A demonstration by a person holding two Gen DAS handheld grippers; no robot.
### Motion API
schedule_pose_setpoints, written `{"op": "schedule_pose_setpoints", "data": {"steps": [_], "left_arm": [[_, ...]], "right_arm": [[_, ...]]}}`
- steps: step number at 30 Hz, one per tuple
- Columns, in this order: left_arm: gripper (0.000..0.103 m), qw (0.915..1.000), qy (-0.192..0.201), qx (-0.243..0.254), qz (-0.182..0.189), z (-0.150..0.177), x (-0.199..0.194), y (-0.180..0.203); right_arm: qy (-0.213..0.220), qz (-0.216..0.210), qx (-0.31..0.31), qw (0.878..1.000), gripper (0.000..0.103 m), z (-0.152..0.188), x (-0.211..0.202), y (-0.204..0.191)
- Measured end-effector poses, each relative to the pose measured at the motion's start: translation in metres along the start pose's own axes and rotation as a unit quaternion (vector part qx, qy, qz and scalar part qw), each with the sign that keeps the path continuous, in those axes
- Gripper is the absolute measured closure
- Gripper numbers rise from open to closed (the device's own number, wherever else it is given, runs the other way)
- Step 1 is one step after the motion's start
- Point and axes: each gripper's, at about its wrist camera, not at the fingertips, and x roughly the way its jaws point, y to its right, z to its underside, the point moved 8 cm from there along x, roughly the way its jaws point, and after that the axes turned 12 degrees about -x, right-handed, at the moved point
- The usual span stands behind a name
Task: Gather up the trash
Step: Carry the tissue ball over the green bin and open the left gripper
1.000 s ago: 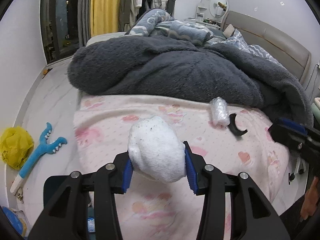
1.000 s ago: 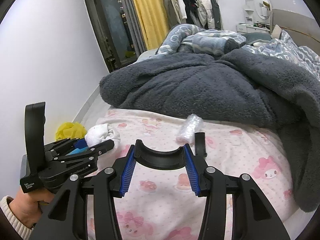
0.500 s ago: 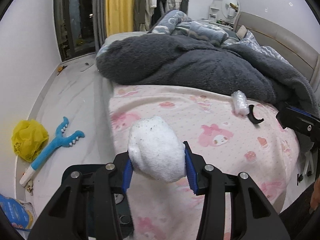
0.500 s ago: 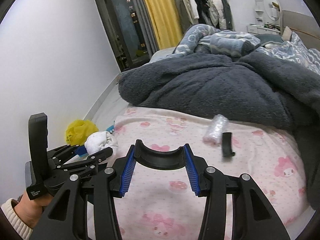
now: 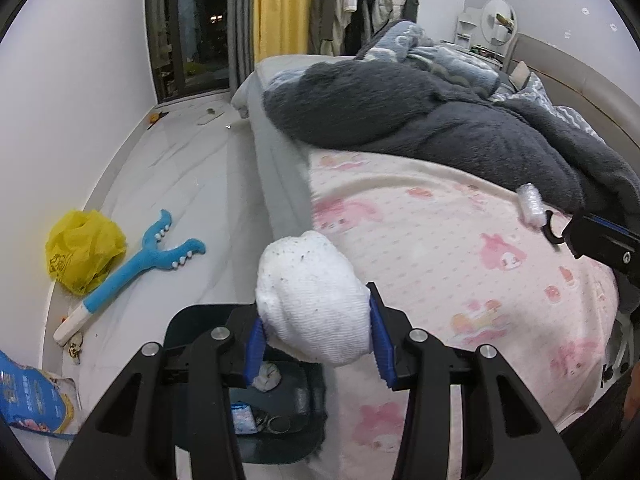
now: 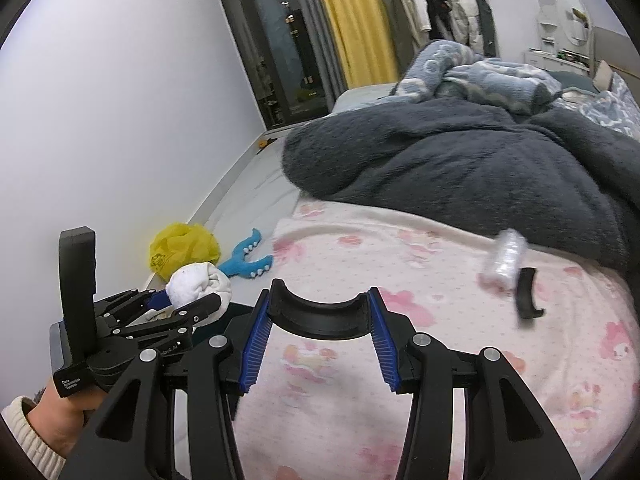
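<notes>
My left gripper (image 5: 316, 330) is shut on a balled white sock (image 5: 312, 296) and holds it over a dark bin (image 5: 272, 420) on the floor beside the bed. The bin holds some scraps. The sock also shows in the right wrist view (image 6: 200, 284). My right gripper (image 6: 318, 344) is shut on a curved black plastic piece (image 6: 318, 314) above the pink sheet (image 6: 400, 360). A clear plastic wad (image 6: 505, 258) and a second black curved piece (image 6: 528, 292) lie on the sheet to the right.
A crumpled yellow bag (image 5: 82, 250), a blue toy (image 5: 132, 264) and a blue packet (image 5: 32, 404) lie on the floor by the wall. A dark grey blanket (image 5: 420, 120) is heaped on the bed.
Both grippers have swung left, away from the bed's middle. The left gripper with the sock has come over the bin at the bedside. Both grips are unchanged.
</notes>
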Motion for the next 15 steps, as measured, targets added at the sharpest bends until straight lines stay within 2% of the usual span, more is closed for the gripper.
{"op": "schedule_pose_setpoints", "data": {"steps": [15], "left_arm": [[0.055, 0.9975, -0.033, -0.052, -0.036, 0.018, 0.005, -0.084]], "right_arm": [[-0.022, -0.038, -0.037, 0.998, 0.055, -0.006, 0.043, -0.063]]}}
